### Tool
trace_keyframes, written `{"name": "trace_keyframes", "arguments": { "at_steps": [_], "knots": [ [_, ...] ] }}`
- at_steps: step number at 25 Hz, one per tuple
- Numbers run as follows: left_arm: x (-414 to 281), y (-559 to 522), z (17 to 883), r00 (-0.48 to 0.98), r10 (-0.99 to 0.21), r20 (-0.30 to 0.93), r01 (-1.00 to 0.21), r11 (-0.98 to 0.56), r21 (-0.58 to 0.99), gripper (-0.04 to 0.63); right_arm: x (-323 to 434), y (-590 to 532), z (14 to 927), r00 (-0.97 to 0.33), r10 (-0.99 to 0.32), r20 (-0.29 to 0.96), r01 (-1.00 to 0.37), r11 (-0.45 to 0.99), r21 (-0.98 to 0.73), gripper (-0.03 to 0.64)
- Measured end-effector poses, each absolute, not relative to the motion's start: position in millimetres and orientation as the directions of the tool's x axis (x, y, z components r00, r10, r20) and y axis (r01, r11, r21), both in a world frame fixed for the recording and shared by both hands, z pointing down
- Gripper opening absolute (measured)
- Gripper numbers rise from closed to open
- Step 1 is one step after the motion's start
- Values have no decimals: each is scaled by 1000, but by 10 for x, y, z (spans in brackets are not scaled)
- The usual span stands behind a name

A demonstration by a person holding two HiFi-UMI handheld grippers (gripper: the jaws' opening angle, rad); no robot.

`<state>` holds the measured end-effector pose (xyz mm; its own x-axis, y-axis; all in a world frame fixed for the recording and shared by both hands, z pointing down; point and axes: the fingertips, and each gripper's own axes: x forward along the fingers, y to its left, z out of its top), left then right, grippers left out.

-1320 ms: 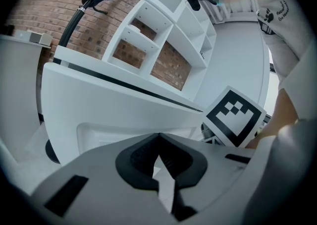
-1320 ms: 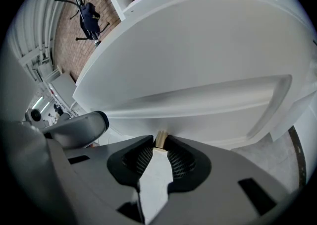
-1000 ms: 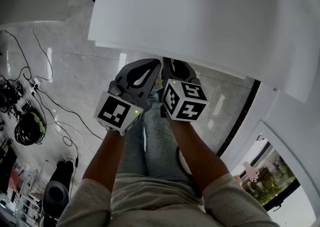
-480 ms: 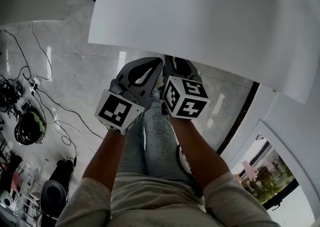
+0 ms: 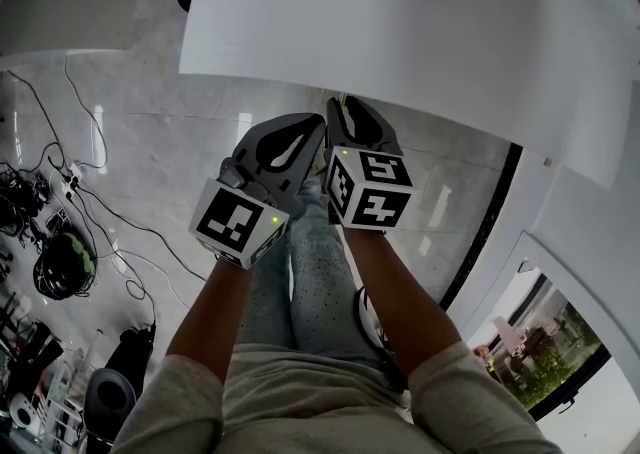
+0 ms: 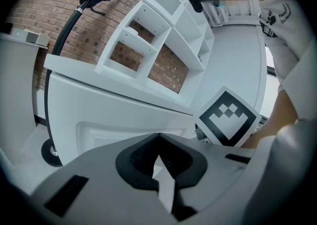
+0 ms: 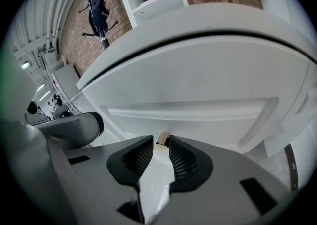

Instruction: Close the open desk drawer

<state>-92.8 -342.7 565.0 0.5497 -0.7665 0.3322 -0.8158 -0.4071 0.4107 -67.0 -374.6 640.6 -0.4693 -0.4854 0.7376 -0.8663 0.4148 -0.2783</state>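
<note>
At the tips of the left gripper (image 6: 158, 137) the two dark ribbed pads meet, closed on nothing, with only a sliver of light showing lower down between them. The right gripper (image 7: 161, 144) has its pads a little apart; a small tan piece (image 7: 162, 139) shows in the gap at the tips, and I cannot tell whether it touches them. Straight ahead of both pairs of fingers stands the white drawer front (image 7: 198, 115) with its recessed panel, under the overhanging desk top (image 7: 208, 26) and set off from it by a dark seam.

From the head view the left gripper (image 5: 305, 137) and right gripper (image 5: 350, 117) sit side by side, tips tucked beneath the edge of the desk top (image 5: 400, 22), which hides the drawer. Below lie the grey polished stone floor (image 5: 150, 142), the person's speckled trousers (image 5: 310, 272), loose cables (image 5: 100, 202) and a dark helmet (image 5: 62, 264) at the left — and a glazed opening with greenery (image 5: 550, 342) at the lower right.

Only the gripper views show what rises behind the desk: a white shelf unit (image 6: 158, 45) against a brick wall (image 6: 44, 11), and a stand with a dark garment (image 7: 99, 8). The left gripper view also catches the right gripper's marker cube (image 6: 228, 117).
</note>
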Motion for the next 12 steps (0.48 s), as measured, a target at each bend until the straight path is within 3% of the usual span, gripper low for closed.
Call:
{"name": "trace_keyframes", "arguments": {
  "at_steps": [6,12],
  "knots": [
    [-880,-3231,5485,567,-760,317,-809,-442,388,17,-591,-3592,6129,-455,-541,707,-877,412,-249,106],
    [-841,-2893,5319,580,-756,304,-803,-468,369,17,-559,-3303,5823,-457,-602,655,-875,438,-207,48]
  ]
}}
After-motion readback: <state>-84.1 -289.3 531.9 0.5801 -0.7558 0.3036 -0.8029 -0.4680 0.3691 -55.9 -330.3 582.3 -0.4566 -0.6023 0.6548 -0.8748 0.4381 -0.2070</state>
